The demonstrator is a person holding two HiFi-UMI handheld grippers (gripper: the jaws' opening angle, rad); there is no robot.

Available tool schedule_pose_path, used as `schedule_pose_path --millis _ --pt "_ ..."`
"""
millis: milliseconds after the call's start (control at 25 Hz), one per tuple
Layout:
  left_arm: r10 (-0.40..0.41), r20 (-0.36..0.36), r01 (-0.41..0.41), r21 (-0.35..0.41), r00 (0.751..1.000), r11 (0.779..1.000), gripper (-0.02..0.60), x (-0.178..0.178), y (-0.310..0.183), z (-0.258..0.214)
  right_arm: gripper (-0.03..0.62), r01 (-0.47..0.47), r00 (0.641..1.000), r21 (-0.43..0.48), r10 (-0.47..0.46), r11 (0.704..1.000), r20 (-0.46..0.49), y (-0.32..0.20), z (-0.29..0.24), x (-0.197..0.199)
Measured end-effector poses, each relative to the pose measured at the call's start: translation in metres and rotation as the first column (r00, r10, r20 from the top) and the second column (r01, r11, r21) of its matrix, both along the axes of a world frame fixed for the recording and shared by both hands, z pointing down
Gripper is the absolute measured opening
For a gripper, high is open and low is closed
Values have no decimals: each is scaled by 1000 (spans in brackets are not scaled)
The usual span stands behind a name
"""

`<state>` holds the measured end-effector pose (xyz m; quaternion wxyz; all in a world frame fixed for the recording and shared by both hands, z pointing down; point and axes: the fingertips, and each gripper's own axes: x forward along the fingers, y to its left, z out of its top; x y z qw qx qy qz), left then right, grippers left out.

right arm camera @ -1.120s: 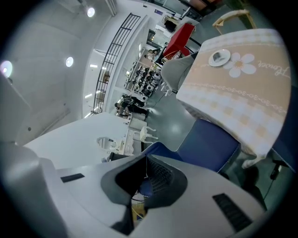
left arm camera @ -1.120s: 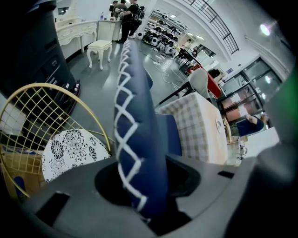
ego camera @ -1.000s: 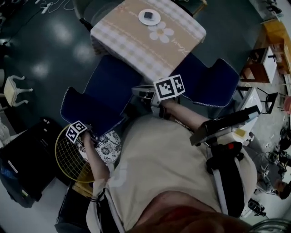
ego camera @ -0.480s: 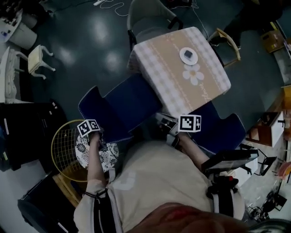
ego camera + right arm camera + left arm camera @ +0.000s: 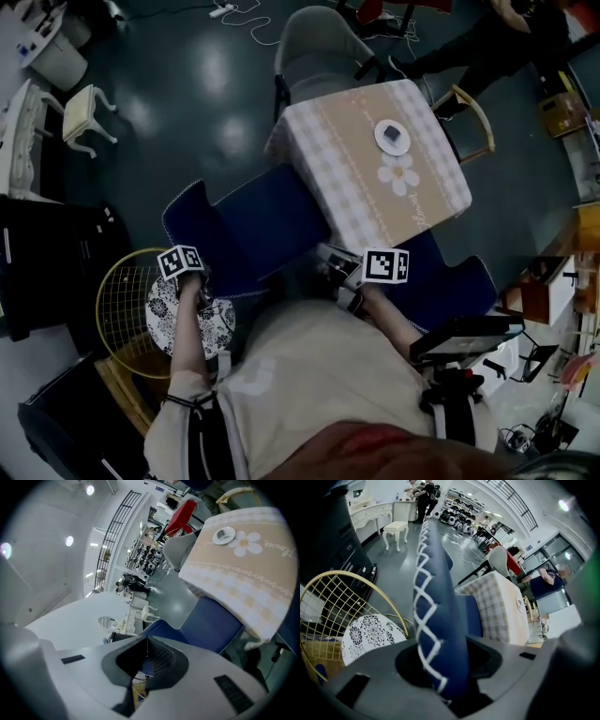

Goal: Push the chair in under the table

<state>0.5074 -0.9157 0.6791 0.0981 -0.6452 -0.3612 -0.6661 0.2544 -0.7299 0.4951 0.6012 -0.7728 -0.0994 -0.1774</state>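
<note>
The blue chair [image 5: 267, 217] stood at the centre of the head view. Its seat reached partly under the near-left edge of the table [image 5: 330, 159], and its two padded wings spread toward the lower left and lower right.

The left gripper [image 5: 199, 281] sat at the chair's left wing, in the left half of the frame. In the left gripper view, the jaws of the left gripper [image 5: 443, 686] were closed on the wing's padded edge, which carried white cross-stitching [image 5: 425, 620] and ran up between them.

The right gripper [image 5: 336, 274] was positioned just below centre, near the chair's back edge; contact with the chair could not be confirmed. In the right gripper view, the jaws of the right gripper [image 5: 146, 660] were pressed together with nothing between them.

A white dish [image 5: 392, 137] rested on the table's checked cloth. A gold wire seat [image 5: 117, 309] with a patterned cushion [image 5: 169, 314] stood at the lower left, just beside the left wing.
</note>
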Motion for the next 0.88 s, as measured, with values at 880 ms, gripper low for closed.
schedule_pose_path --millis 880 --pt "-5 15 5 -31 1000 1000 151 -19 15 1 12 -16 1000 -21 16 1000 8 0 -3 -12"
